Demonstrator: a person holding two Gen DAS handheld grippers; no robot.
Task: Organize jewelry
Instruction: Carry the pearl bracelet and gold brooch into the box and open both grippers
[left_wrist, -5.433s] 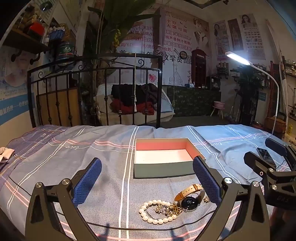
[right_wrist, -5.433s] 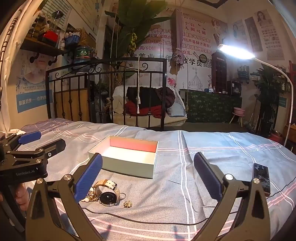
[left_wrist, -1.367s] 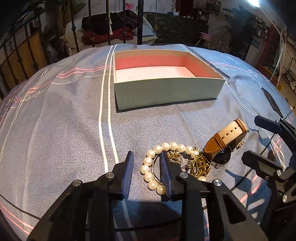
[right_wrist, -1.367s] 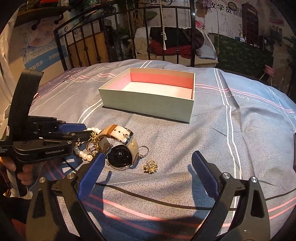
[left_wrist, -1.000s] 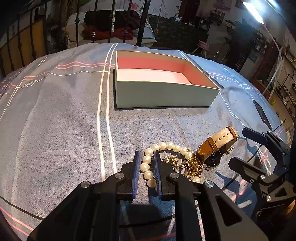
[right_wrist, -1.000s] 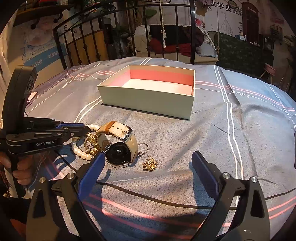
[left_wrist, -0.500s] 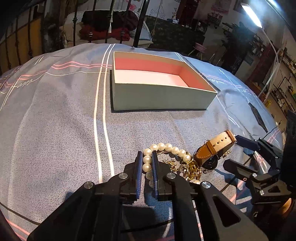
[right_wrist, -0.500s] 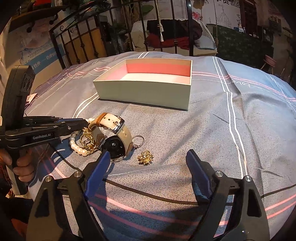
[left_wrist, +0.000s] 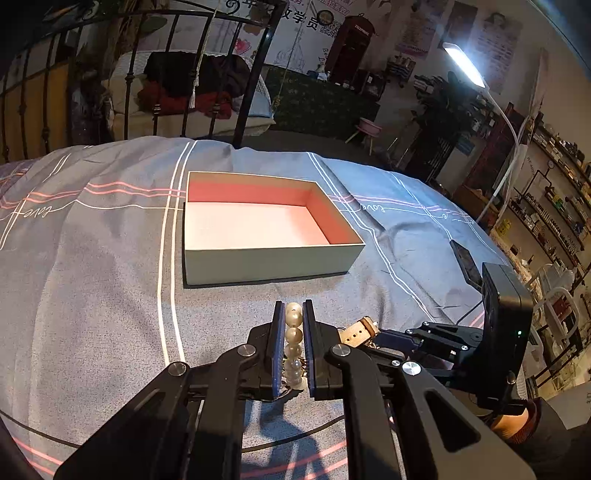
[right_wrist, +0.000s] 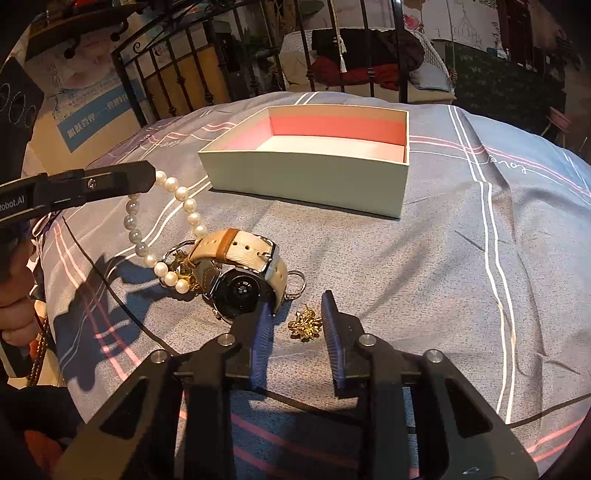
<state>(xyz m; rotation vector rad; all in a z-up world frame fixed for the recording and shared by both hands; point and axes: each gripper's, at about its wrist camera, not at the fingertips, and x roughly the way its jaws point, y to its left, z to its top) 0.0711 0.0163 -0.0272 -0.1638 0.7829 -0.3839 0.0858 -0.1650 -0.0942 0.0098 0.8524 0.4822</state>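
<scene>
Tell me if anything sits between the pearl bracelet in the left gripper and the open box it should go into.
Nothing visible does. The left gripper is shut on the pearl bracelet, and only bare bedspread lies between it and the box. The bracelet's lower end is beside the watch; whether it is snagged there cannot be told.

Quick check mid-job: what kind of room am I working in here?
Probably a beauty or cosmetics shop with a bed set up inside. You work on a striped bedsheet before an iron bed frame; posters and stocked shelves line the walls.
</scene>
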